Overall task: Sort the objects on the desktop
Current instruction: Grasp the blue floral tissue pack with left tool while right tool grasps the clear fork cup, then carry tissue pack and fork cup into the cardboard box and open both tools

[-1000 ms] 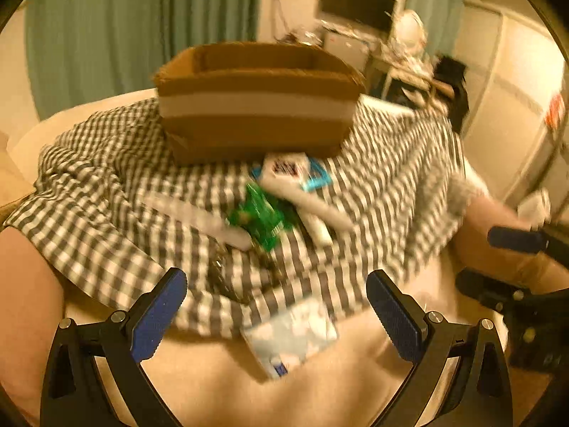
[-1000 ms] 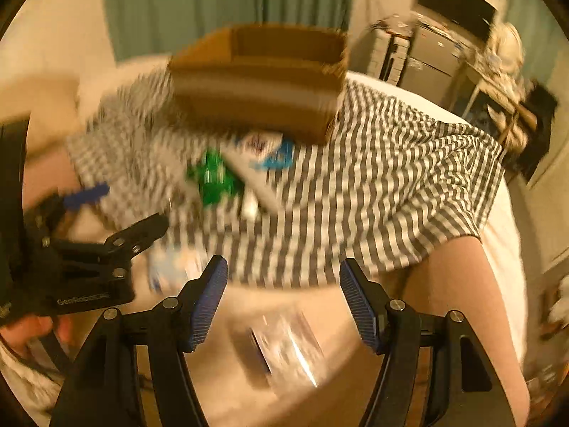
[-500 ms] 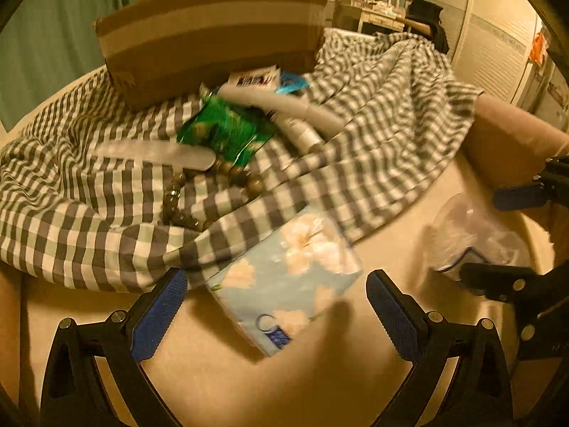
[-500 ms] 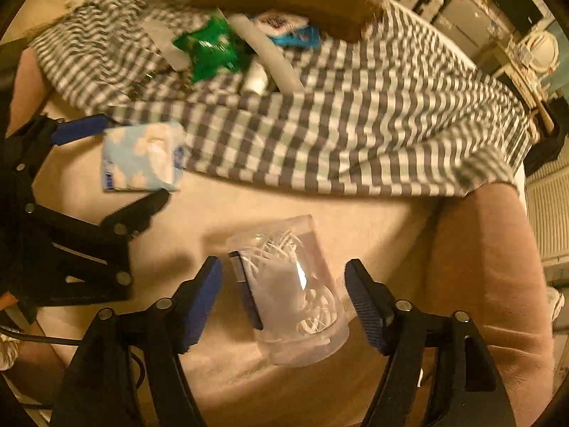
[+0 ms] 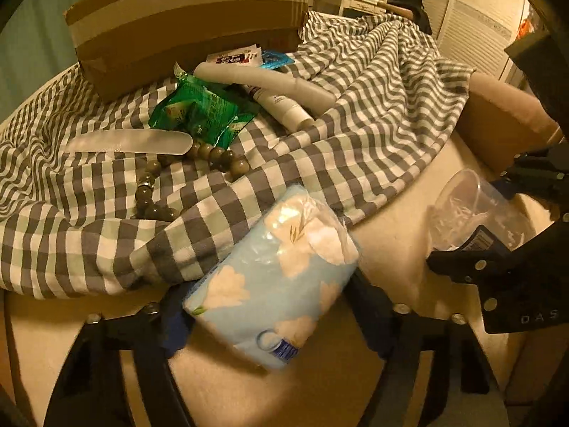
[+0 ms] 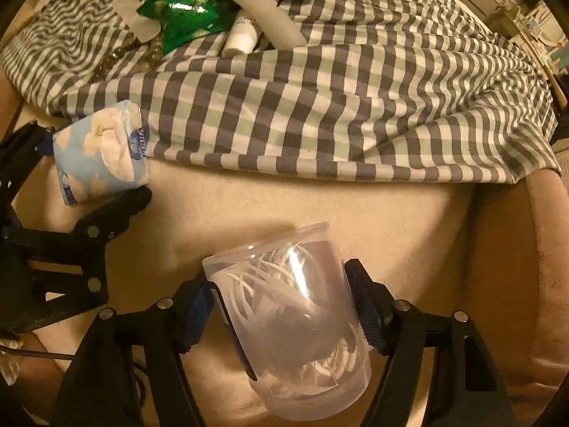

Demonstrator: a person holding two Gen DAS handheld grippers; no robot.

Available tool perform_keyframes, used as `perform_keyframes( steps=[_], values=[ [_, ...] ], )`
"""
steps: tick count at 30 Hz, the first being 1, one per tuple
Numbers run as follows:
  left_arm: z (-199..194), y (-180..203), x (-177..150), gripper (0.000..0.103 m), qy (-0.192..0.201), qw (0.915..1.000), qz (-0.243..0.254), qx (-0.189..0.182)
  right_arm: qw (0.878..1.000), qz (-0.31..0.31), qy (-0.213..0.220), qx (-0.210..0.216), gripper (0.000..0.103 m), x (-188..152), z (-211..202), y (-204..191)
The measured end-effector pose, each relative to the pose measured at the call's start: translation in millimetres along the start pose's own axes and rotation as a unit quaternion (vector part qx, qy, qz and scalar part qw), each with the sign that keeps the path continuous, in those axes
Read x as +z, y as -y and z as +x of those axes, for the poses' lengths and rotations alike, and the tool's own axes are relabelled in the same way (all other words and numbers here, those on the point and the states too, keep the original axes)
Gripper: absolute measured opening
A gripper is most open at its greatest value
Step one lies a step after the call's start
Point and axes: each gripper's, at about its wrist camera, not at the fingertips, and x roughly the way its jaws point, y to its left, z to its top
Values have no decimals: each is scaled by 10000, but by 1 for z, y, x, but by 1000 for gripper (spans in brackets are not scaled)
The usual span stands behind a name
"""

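Left wrist view: the left claw (image 5: 270, 323) is closing, its jaws on either side of a light-blue flowered tissue pack (image 5: 274, 284) that lies on the beige bed surface (image 5: 391, 249), its far end against the edge of a grey checked cloth (image 5: 355, 114). On the cloth lie a string of beads (image 5: 199, 167), a green snack packet (image 5: 202, 114), a frosted tube (image 5: 131, 142), a white bottle (image 5: 284, 106) and a cardboard box (image 5: 185, 25) behind them.

Right wrist view: the right claw (image 6: 284, 306) is closing, its blue pads flanking a clear plastic cup (image 6: 295, 320) of white floss picks lying on its side on the bed. The tissue pack (image 6: 99, 153) sits to the left between the other claw's jaws.
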Motion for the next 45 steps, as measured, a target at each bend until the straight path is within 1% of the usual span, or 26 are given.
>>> perform_keyframes(
  steps=[4,8,11,14,19,21,23,26,34,42,45],
  values=[
    [-6,-2,0,67,69,9999,-91,-36,9995,-16,315,32,68,-4,-17,-2],
    [-20,-3,2,65,245,9996,-129,-61,9990,-17,438,23,67,-7,-28,-3],
    [-35,-2,2,65,532,9984,-148,-109,9986,-67,530,23,66,-8,-39,-6],
    [-47,0,9,65,754,9970,-156,-69,9974,-77,718,-18,65,-9,-50,-10],
    [-67,-10,20,65,1069,9935,-392,-68,9930,-35,1170,-132,63,7,-84,-13],
    [-75,-17,27,65,1237,9908,-540,-74,9903,-5,1370,-214,63,7,-98,-11],
    [-80,-23,34,65,1333,9888,-659,-123,9880,37,1540,-144,63,14,-105,-4],
    [-89,-29,41,65,1490,9864,-697,-34,9838,88,1790,-88,63,22,-116,2],
    [-106,-53,71,65,1747,9810,-841,78,9799,-67,1993,-49,63,46,-137,1],
    [-124,-66,111,65,2127,9746,-613,330,9738,-170,2267,-45,63,75,-162,5],
    [-128,-70,127,65,2212,9729,-509,448,9713,-220,2369,-57,63,88,-170,6]
  ],
)
